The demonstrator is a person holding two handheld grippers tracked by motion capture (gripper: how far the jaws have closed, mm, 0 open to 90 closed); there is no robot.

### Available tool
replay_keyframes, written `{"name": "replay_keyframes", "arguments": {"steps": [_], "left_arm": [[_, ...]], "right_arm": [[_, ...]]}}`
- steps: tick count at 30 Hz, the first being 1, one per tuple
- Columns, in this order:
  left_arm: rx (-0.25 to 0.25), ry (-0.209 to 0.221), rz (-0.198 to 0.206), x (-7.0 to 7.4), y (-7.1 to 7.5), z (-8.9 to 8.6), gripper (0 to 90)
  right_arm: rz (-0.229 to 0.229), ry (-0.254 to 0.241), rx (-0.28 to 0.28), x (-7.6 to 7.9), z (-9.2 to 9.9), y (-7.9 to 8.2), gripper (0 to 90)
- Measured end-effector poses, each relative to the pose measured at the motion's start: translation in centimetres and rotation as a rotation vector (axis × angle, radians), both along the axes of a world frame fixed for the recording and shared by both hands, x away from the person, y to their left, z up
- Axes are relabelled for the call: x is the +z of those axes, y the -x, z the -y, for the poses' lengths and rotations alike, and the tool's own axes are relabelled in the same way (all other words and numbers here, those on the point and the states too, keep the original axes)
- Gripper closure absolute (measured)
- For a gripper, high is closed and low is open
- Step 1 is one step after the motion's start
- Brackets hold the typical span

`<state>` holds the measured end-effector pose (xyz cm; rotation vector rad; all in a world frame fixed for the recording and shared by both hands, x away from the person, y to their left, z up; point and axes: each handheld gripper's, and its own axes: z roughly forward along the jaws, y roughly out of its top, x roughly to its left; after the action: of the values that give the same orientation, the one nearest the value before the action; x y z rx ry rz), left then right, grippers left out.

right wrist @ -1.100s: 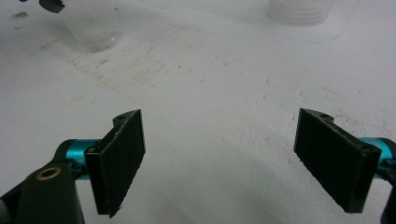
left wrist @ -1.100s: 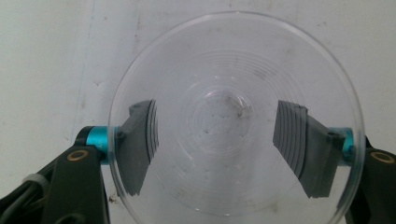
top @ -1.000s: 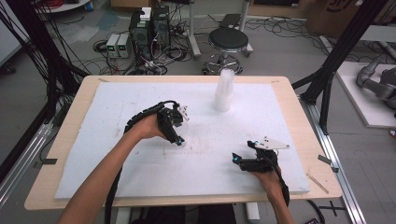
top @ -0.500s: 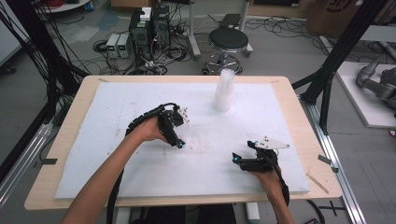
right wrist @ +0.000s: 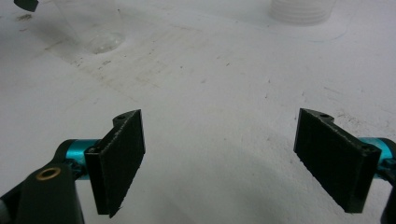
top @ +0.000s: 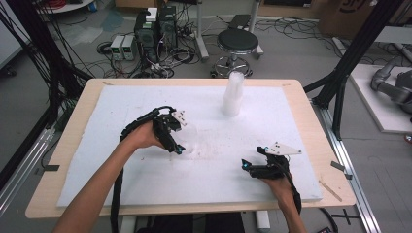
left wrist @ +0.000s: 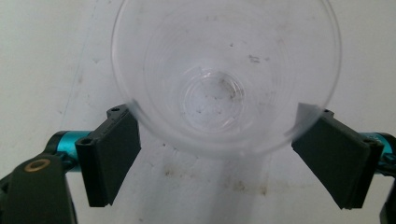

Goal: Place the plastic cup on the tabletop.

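Clear cup (left wrist: 224,79) bears no readable label; left gripper (left wrist: 217,154) apart around it, right gripper (right wrist: 233,163) apart.

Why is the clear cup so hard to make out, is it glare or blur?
High view: the clear cup nearly melts into the white table cover, no glare. Left gripper view: sharp, the rim blurs the inner edges of the left gripper. Right gripper view: the cup sits far off, soft, with a faint shadow.

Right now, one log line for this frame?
left gripper: jaws just opened, astride clear cup | cup: upright on table | right gripper: open, nothing between | cup stack: far side
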<state>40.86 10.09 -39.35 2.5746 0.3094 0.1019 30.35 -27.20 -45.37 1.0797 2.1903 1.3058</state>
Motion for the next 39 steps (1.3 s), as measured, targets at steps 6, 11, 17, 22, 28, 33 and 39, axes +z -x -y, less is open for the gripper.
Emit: {"name": "replay_keyframes", "arguments": {"steps": [6, 11, 17, 22, 28, 33, 39], "left_arm": [[0.051, 0.038, 0.008, -0.8, 1.2, -2.7, 15.5], [0.151, 0.112, 0.027, -1.4, 2.8, -5.4, 15.5], [0.287, 0.303, 0.08, -2.1, 6.0, -8.4, 15.4], [0.366, 0.412, 0.182, -3.4, 8.9, -10.1, 15.3], [0.51, 0.563, 0.251, -5.1, 11.6, -12.2, 15.1], [0.578, 0.609, 0.298, -6.2, 12.5, -13.3, 15.1], [0.584, 0.615, 0.334, -6.4, 12.8, -13.4, 15.0]], "right_arm": [[-0.001, -0.006, -0.002, 0.0, 0.0, 0.0, 16.1], [0.007, -0.005, 0.001, 0.0, 0.0, 0.1, 16.1], [0.015, -0.011, -0.002, 0.0, 0.1, 0.2, 16.1], [0.01, -0.012, -0.005, 0.0, 0.0, 0.2, 16.1], [0.015, -0.011, -0.007, 0.0, 0.1, 0.2, 16.1], [0.027, -0.017, -0.011, 0.0, 0.1, 0.3, 16.1], [0.038, -0.021, -0.017, 0.0, 0.2, 0.4, 16.1]]}}
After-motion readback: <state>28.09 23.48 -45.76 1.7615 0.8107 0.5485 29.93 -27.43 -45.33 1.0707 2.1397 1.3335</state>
